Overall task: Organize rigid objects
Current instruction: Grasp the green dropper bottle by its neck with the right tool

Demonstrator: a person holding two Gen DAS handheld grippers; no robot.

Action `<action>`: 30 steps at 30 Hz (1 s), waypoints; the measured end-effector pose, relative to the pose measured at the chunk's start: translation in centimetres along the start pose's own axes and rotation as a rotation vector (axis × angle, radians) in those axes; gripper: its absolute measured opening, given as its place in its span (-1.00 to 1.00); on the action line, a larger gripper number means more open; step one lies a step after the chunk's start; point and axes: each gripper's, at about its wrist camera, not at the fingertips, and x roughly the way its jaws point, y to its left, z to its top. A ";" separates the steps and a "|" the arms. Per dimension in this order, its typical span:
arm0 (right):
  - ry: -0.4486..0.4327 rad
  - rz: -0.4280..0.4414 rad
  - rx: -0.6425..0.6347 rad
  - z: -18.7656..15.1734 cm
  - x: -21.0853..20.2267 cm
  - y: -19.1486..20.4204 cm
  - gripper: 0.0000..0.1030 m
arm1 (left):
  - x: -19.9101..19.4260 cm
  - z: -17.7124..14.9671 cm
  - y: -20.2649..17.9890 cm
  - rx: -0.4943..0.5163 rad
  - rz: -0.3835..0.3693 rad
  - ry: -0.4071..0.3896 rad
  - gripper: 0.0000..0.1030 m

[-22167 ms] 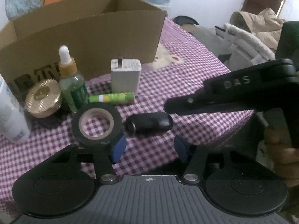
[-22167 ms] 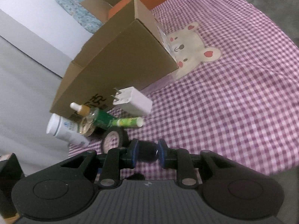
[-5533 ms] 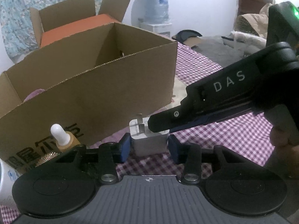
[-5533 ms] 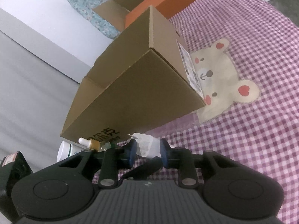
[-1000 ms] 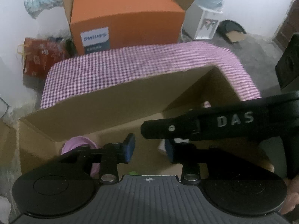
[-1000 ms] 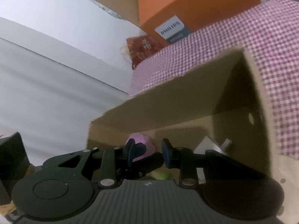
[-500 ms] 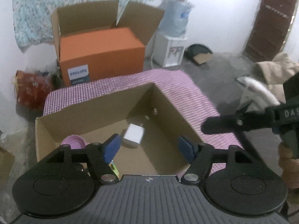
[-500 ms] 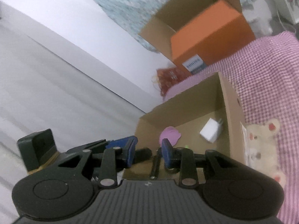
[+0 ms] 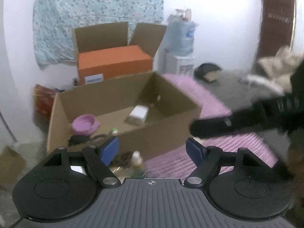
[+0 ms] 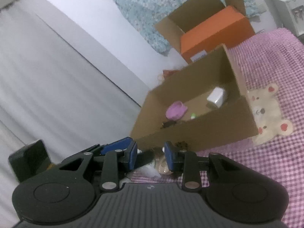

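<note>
An open cardboard box (image 9: pixel 167 134) stands on the pink checked cloth; it also shows in the right wrist view (image 10: pixel 199 131). Inside lie a white charger (image 9: pixel 137 114), a pink bowl (image 9: pixel 84 123), a green tube's tip (image 9: pixel 114 132) and a black item (image 9: pixel 77 140). The charger (image 10: pixel 215 96) and the bowl (image 10: pixel 175 111) also show in the right wrist view. My left gripper (image 9: pixel 153 149) is open and empty, above the box's near wall. A dropper bottle (image 9: pixel 137 161) and a gold lid (image 9: pixel 121 162) stand below it. My right gripper (image 10: pixel 150 154) is open and empty.
An orange box (image 9: pixel 114 63) sits in a larger carton behind the table. A water dispenser (image 9: pixel 180 53) stands at the back. The cloth (image 10: pixel 275 161) with a bear print (image 10: pixel 266 112) lies to the right of the box. A white bottle (image 10: pixel 150 171) lies under my right gripper.
Both grippers have pulled back and up from the box. The left jaws have opened wider. The charger stays in the box.
</note>
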 end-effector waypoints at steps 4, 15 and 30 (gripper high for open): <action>0.041 -0.055 -0.032 -0.1 3.3 0.1 -0.34 | 2.3 -1.8 -0.8 0.042 0.069 0.032 0.34; 0.111 -0.162 -0.196 -1.2 8.8 1.6 -0.34 | 4.8 -2.3 0.6 0.003 0.053 0.037 -0.03; 0.121 -0.151 -0.155 -0.9 9.4 -0.2 -0.49 | 5.8 -3.1 0.5 0.024 0.020 0.073 -0.17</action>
